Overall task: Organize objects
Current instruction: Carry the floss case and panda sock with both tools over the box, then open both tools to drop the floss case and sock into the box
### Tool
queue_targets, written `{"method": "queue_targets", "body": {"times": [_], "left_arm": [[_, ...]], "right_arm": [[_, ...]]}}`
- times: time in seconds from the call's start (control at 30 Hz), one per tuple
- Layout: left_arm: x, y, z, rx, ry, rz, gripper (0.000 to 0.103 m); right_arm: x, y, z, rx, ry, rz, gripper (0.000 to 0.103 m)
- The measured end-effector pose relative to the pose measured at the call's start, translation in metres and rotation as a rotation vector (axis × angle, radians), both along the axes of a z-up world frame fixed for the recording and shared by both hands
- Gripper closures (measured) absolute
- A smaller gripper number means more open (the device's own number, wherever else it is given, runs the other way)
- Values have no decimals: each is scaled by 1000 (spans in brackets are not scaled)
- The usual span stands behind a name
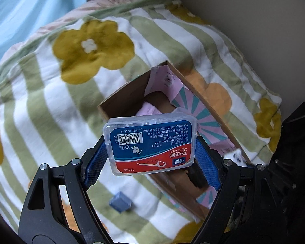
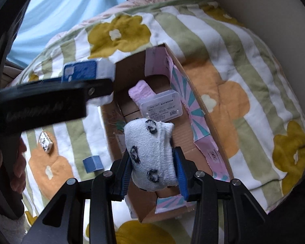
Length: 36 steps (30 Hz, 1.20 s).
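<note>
A clear floss box (image 1: pixel 151 145) with a blue-red label sits centre frame, while a white spotted sock (image 2: pixel 151 158) hangs lower centre over an open cardboard box (image 2: pixel 201 101).

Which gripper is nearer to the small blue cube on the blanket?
Left, probably. The left gripper, holding the floss box, hangs almost over the blue cube. The right gripper, holding the sock, is over the cardboard box, beside the cube.

Home bedroom: flowered striped quilt (image 1: pixel 75 93) over bed, pale blue curtain (image 1: pixel 20 10) behind, cardboard box (image 2: pixel 211 109) on quilt.
</note>
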State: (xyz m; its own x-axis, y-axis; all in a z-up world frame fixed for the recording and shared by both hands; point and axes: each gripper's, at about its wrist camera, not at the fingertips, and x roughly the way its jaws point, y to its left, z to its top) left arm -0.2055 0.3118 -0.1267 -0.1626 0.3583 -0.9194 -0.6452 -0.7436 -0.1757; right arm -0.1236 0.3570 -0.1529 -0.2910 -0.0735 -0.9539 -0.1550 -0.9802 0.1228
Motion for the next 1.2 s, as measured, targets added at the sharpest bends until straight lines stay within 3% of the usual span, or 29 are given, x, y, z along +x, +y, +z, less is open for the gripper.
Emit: {"method": "queue_targets", "body": {"times": [0.43,0.8,0.83,0.9,0.93,0.97,1.2], "left_arm": [[-44,71,-77,-44,-31,-77,22],[-46,88,-102,-77,-17,-75,22],[-45,88,-102,-84,-12,-77,20],[-43,90,-101,-87,0,-86,3],[-43,91,-100,-90,10,-89,0],[-42,93,-99,-96,21,-94,0],[-38,94,-102,-119,10,-108,0]], "right_arm": [[-20,5,-75,-5,-110,-4,67],[-15,13,-91,-54,-109,-1,64],[-14,14,-91,-64,-104,-4,60],[-12,14,-92,-59,-103,-10,34],[-11,16,-91,-66,-88,-17,13],[-10,17,-90,-73,-73,-24,4],[-5,26,-90,-75,-53,-38,1]]}}
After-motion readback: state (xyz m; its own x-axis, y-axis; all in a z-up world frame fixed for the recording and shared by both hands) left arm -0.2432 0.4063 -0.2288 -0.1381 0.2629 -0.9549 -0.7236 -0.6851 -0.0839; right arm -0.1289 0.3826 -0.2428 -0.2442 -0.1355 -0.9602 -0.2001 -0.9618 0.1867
